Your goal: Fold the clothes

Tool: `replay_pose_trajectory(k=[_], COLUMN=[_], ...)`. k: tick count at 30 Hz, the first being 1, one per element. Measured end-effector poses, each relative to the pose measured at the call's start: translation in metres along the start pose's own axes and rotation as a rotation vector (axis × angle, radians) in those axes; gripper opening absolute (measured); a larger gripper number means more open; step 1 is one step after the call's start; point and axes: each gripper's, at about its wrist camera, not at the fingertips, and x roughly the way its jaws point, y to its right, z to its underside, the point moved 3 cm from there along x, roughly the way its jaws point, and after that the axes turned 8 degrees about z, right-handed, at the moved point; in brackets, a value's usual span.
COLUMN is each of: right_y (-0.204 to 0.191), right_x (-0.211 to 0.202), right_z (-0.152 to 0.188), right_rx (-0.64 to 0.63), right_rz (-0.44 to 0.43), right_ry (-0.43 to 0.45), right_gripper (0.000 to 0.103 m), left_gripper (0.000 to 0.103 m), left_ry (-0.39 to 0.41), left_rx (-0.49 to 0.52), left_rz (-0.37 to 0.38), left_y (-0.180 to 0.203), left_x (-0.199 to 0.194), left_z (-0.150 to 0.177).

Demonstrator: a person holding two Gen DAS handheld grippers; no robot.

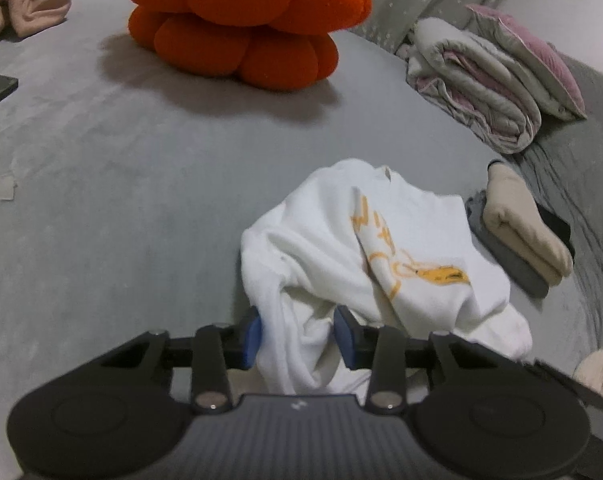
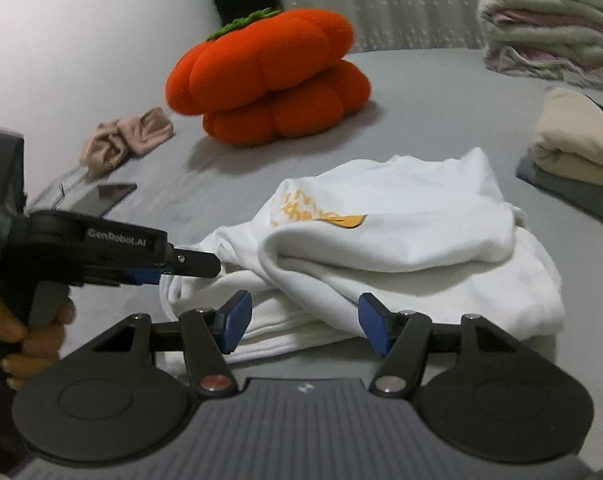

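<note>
White cotton fills the near view: the white T-shirt [image 2: 401, 248] lies rumpled on the grey bed [image 1: 121, 200], its orange print creased over itself. The left tool [image 1: 297, 334] has a twist of its fabric running up between the blue pads, though blur leaves me unsure the pads truly pinch it. The right tool [image 2: 303, 322] stands wide at the shirt's near hem, gripping nothing. Risk from here: a lift on that bunched twist could drag several layers at once and lock the creases in, and a sweep rightwards could topple the folded stack [image 1: 521, 232] just beside it. Farther off sit the orange pumpkin cushion [image 2: 269, 80], a pink crumpled garment [image 2: 129, 136], a phone [image 2: 101, 196] and the folded quilt [image 1: 481, 92]. No containers show anywhere.
</note>
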Motion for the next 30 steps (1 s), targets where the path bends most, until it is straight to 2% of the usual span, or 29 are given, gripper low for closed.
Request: replay_pose_trajectory(k=[1,2,4,5,10,11,14,16,19,21,22,23,24,25,26,27,28,29,30], right_y=[0.000,0.001,0.009,0.013,0.036,0.042,0.056,0.065,0.070,0.065,0.062,0.058,0.053,0.048,0.043,0.039,0.035,0.031,0.028], right_x=[0.005,0.010,0.014,0.011,-0.024,-0.032,-0.056,-0.069,-0.074,-0.071,-0.069,-0.066,-0.062,-0.057,-0.053,-0.048,-0.044,-0.041,-0.038], right_z=[0.000,0.000,-0.002,-0.005,-0.030,-0.034,-0.043,-0.046,-0.045,-0.040,-0.037,-0.035,-0.032,-0.030,-0.027,-0.025,-0.022,-0.020,-0.018], right_rx=[-0.007,-0.004,0.031,0.056,0.139,0.159,0.203,0.220,0.226,0.209,0.198,0.178,0.152,0.128,0.106,0.086,0.070,0.057,0.046], right_rz=[0.013,0.027,0.036,0.035,0.054,0.055,0.071,0.072,0.052,0.035,0.026,0.021,0.021,0.020,0.019,0.018,0.018,0.017,0.016], right_ry=[0.005,0.006,0.006,0.019,0.160,0.187,0.262,0.290,0.279,0.251,0.235,0.216,0.196,0.175,0.154,0.134,0.120,0.114,0.107], right_gripper=[0.047,0.030,0.013,0.010,0.005,0.000,0.000,0.000,0.000,0.004,0.012,0.013,0.013,0.015,0.025,0.034,0.056,0.061,0.061], left_gripper=[0.027,0.021,0.017,0.015,0.009,0.008,0.008,0.008,0.008,0.008,0.009,0.011,0.015,0.028,0.046,0.051,0.053,0.053,0.053], left_ry=[-0.006,-0.003,0.030,0.055,0.202,0.227,0.301,0.338,0.355,0.349,0.340,0.324,0.307,0.281,0.249,0.216,0.192,0.173,0.153], left_rx=[0.008,0.016,0.033,0.044,0.085,0.090,0.104,0.109,0.110,0.130,0.137,0.135,0.127,0.115,0.092,0.065,0.044,0.027,0.010], left_rz=[-0.001,-0.008,-0.032,-0.046,-0.114,-0.126,-0.163,-0.181,-0.190,-0.194,-0.198,-0.205,-0.213,-0.218,-0.214,-0.208,-0.199,-0.190,-0.181], left_y=[-0.001,-0.002,-0.004,-0.004,-0.005,-0.005,-0.005,-0.005,-0.004,-0.002,-0.001,-0.002,-0.003,-0.005,-0.008,-0.011,-0.014,-0.016,-0.018], left_x=[0.000,-0.001,-0.006,-0.010,-0.035,-0.039,-0.051,-0.057,-0.058,-0.055,-0.053,-0.050,-0.046,-0.042,-0.037,-0.032,-0.028,-0.026,-0.023], left_z=[0.001,0.002,0.000,-0.002,-0.014,-0.017,-0.023,-0.027,-0.029,-0.029,-0.028,-0.027,-0.025,-0.024,-0.022,-0.020,-0.018,-0.016,-0.014])
